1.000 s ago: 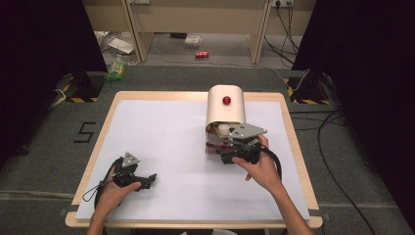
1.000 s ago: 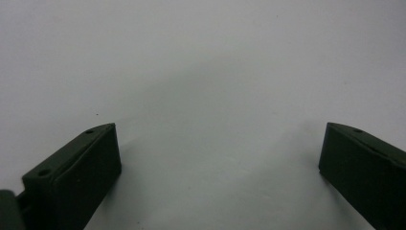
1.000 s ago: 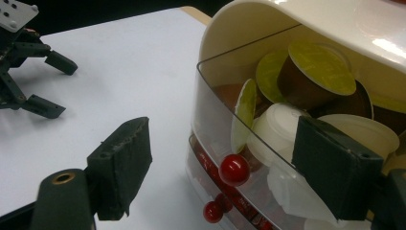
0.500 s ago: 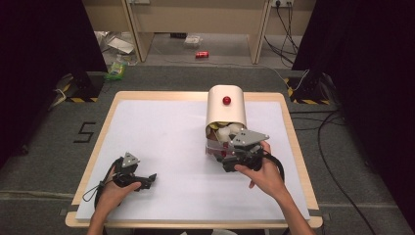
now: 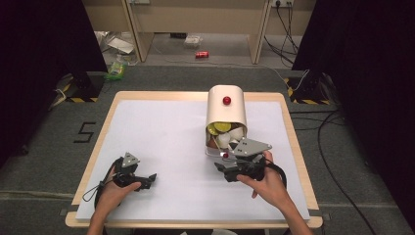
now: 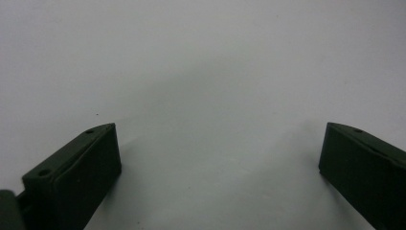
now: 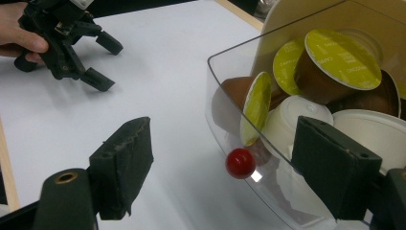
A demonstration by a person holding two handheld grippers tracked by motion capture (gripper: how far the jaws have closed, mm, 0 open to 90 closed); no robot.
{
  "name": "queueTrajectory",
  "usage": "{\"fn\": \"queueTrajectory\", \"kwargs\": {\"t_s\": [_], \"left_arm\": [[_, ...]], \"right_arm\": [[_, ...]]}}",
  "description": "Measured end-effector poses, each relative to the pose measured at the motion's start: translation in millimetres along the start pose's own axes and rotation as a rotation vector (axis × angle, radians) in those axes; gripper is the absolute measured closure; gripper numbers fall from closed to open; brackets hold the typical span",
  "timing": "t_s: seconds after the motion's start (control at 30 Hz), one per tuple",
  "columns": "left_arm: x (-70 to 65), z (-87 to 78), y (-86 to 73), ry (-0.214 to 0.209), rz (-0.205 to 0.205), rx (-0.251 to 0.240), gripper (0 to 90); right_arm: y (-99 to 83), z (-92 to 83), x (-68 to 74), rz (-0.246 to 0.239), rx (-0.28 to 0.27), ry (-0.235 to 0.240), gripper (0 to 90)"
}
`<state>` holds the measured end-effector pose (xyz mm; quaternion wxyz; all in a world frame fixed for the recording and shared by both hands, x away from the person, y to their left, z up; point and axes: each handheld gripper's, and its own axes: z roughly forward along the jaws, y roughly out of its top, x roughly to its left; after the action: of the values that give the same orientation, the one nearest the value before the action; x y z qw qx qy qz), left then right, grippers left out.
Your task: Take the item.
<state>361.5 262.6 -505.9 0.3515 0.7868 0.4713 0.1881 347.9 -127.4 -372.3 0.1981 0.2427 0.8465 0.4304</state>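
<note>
A cream dispenser (image 5: 226, 110) with a red knob on top (image 5: 227, 100) stands at the middle right of the table. Its clear drawer (image 5: 211, 147) (image 7: 220, 86) is pulled out and holds several coffee capsules (image 5: 220, 128) (image 7: 335, 57), some with yellow-green lids. A small red knob (image 5: 225, 155) (image 7: 240, 163) sits on the drawer front. My right gripper (image 5: 222, 171) (image 7: 230, 167) is open at the drawer front. The knob lies beyond and between its jaws, and neither pad touches it. My left gripper (image 5: 147, 180) (image 6: 218, 158) (image 7: 103, 64) rests open on the white table top, front left, with nothing between its jaws.
The white table top (image 5: 161, 127) has a wooden rim, and its right edge runs close to the drawer. On the floor beyond lie a red can (image 5: 202, 54), some litter (image 5: 116, 68) and cables (image 5: 333, 127) at the right.
My right gripper has drawn back toward the person's side of the table, uncovering more of the drawer and its capsules. The left gripper has stayed where it was.
</note>
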Motion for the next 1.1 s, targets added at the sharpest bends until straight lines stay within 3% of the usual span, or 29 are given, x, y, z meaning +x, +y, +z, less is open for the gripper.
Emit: {"fn": "queueTrajectory", "kwargs": {"t_s": [0.7, 1.1], "left_arm": [[-0.1, 0.0, 0.0, 0.002, 0.002, 0.000, 0.0], [-0.1, 0.1, 0.1, 0.002, 0.002, 0.000, 0.0]], "right_arm": [[-10.0, -9.9, 14.5, -0.011, 0.024, 0.025, 23.2], [-15.4, -15.6, 15.1, 0.015, 0.017, 0.045, 24.3]]}}
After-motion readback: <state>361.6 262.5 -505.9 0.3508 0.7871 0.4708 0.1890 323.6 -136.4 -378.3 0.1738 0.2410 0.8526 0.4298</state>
